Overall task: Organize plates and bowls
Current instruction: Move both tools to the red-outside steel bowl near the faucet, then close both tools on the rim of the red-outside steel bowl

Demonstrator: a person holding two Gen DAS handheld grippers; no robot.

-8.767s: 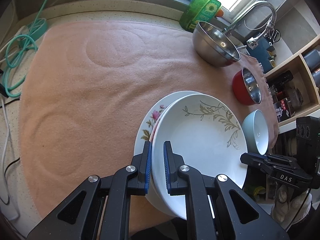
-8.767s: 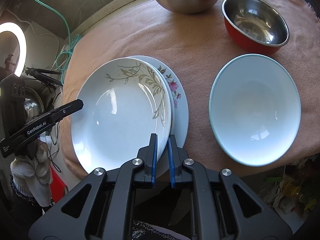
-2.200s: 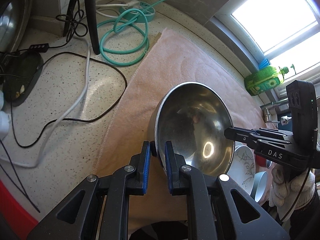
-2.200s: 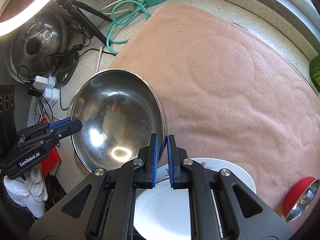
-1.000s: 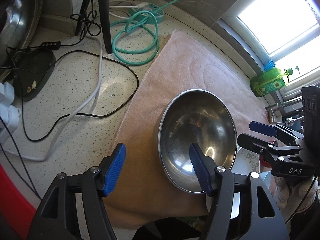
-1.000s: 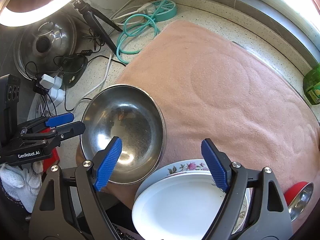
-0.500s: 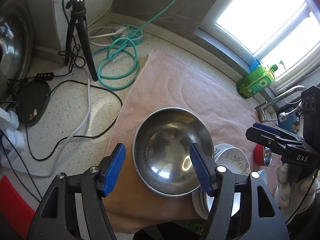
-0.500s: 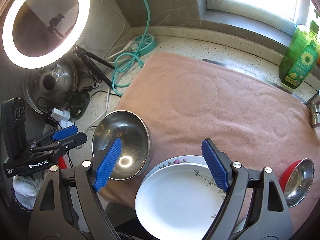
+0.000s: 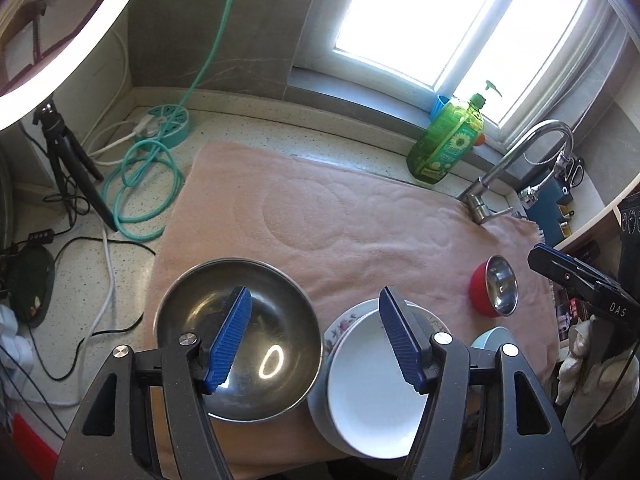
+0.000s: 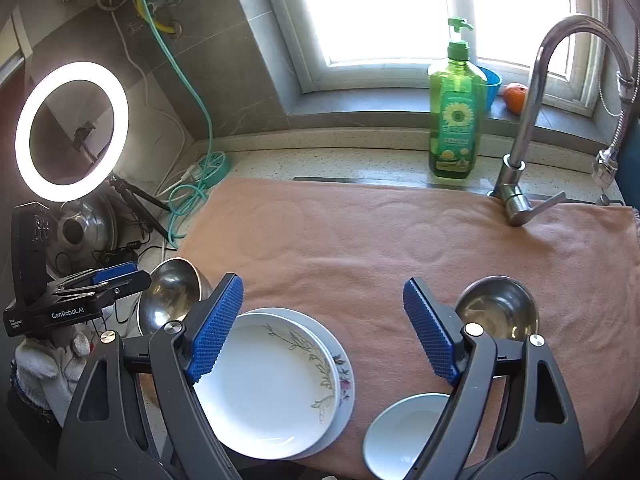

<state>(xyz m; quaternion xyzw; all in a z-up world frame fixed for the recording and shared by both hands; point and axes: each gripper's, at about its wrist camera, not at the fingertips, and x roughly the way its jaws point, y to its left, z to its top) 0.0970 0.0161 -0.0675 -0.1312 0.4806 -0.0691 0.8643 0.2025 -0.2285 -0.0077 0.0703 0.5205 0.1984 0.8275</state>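
The large round stainless-steel bowl [image 9: 240, 336], gripped moments ago, has been released onto the pink towel [image 9: 360, 220] beside the stacked white floral plates [image 10: 276, 380], both grippers' jaws now spread open, nothing held.

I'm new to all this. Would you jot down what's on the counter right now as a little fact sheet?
Surface: pink towel over a speckled counter
Large steel bowl: near-left corner of the towel
Plates: two stacked, beside the steel bowl
Red bowl: right side of the towel
Pale blue bowl: front edge, right of the plates
Left gripper: open, empty
Right gripper: open, empty
Behind: green soap bottle, faucet
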